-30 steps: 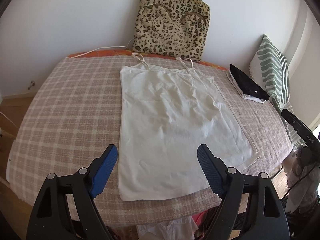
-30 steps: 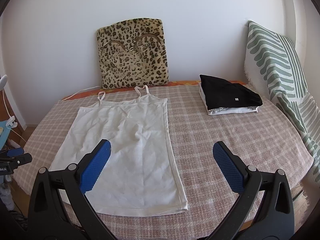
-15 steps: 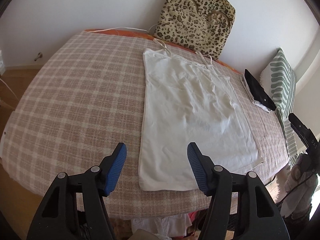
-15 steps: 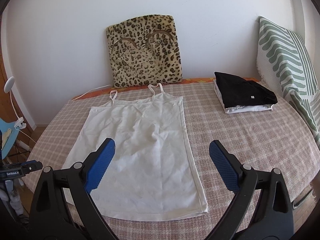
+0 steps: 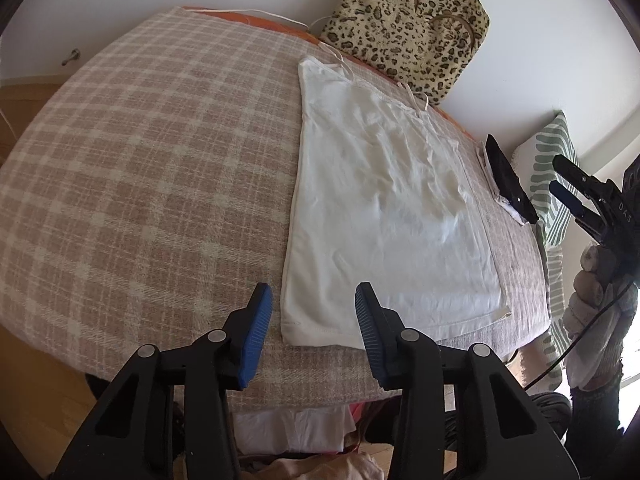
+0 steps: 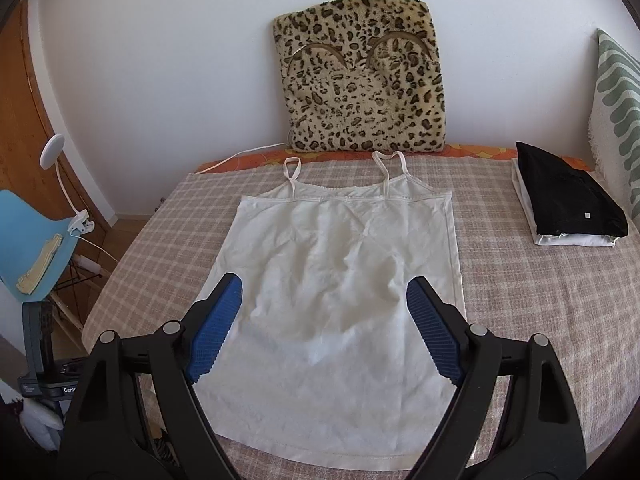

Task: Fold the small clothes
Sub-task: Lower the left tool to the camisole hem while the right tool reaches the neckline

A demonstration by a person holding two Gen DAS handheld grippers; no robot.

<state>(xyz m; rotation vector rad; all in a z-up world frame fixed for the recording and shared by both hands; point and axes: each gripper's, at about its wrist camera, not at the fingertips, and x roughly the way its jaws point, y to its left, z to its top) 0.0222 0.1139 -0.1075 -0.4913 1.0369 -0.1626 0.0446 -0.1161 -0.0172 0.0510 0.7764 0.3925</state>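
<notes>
A white strappy top point(image 6: 340, 292) lies flat on the checked bed cover point(image 6: 540, 304), straps toward the wall; it also shows in the left wrist view point(image 5: 384, 208). My left gripper point(image 5: 314, 328) is open and empty, just above the top's near left hem corner. My right gripper point(image 6: 324, 324) is open and empty, above the top's lower middle. The right gripper also shows at the right edge of the left wrist view point(image 5: 572, 188).
A leopard-print cushion point(image 6: 360, 84) leans on the wall behind the top. A folded black and white stack point(image 6: 568, 212) sits at the right, by a green striped pillow point(image 6: 618, 112). A blue chair point(image 6: 32, 248) and a clip lamp point(image 6: 54, 152) stand left of the bed.
My left gripper has swung left and down toward the top's near left corner, its jaws narrower. My right gripper has moved left over the top's middle, its jaws also narrower.
</notes>
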